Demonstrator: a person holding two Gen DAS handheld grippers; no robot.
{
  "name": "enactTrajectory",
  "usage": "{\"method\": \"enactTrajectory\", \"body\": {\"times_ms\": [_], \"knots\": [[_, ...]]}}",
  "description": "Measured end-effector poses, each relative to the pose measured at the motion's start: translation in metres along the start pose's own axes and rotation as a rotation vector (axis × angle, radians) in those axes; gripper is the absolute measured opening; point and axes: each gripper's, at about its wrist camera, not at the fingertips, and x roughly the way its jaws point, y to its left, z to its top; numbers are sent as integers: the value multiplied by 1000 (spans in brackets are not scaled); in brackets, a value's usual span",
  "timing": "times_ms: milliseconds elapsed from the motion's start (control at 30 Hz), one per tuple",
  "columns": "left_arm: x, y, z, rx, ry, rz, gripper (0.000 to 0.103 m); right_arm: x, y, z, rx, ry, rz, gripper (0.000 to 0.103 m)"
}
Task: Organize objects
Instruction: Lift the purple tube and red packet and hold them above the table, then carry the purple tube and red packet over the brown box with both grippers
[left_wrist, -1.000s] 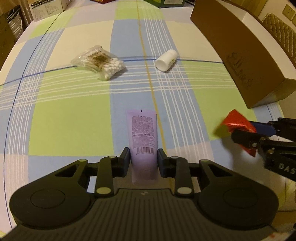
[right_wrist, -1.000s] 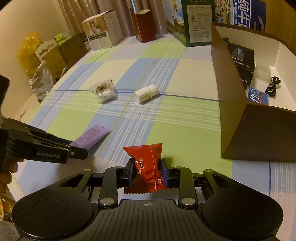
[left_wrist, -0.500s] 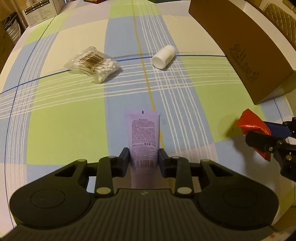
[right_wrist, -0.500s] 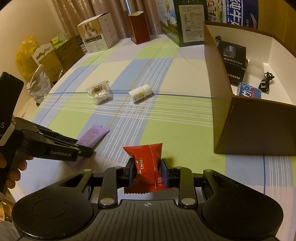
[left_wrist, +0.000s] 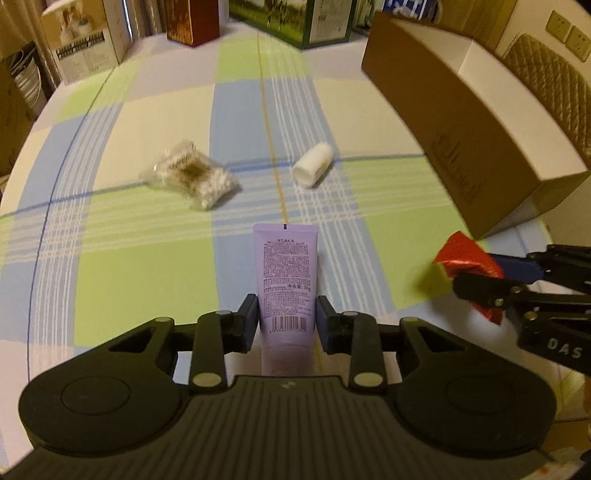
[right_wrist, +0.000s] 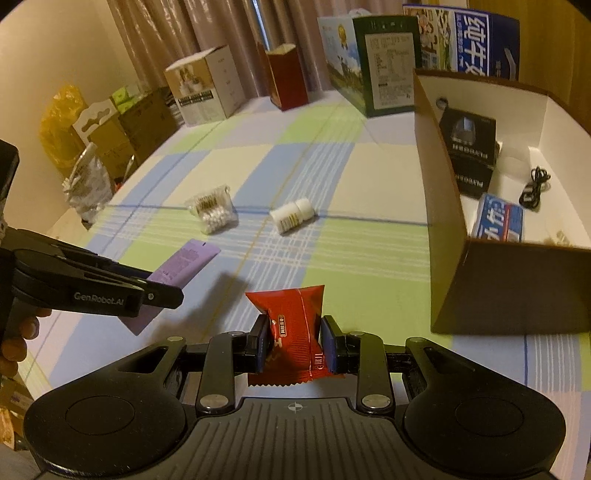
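Observation:
My left gripper (left_wrist: 287, 319) is shut on a purple tube (left_wrist: 286, 273) and holds it above the checked tablecloth; the tube also shows in the right wrist view (right_wrist: 184, 264). My right gripper (right_wrist: 295, 341) is shut on a red snack packet (right_wrist: 291, 325), also seen at the right of the left wrist view (left_wrist: 467, 258). A bag of cotton swabs (left_wrist: 192, 177) and a white pill bottle (left_wrist: 313, 168) lie on the cloth farther out. An open brown cardboard box (right_wrist: 480, 258) stands at the right.
Inside the box lie a black carton (right_wrist: 469, 147), a blue packet (right_wrist: 498, 221) and a black cable (right_wrist: 533, 186). Several cartons (right_wrist: 207, 90) stand along the table's far edge. Bags and boxes (right_wrist: 88, 147) are stacked off the table's left side.
Both grippers have risen and tilted up with their loads, so more of the far table and the box interior shows. The swabs and the bottle have not moved.

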Motion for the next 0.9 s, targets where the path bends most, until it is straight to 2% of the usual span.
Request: {"method": "enactTrajectory", "body": {"times_ms": [400, 900], "knots": [[-38, -33, 35, 78, -122, -73, 28, -41, -16, 26, 27, -108, 2, 27], [-52, -123, 97, 217, -221, -192, 28, -103, -96, 56, 119, -250, -139, 27]]}}
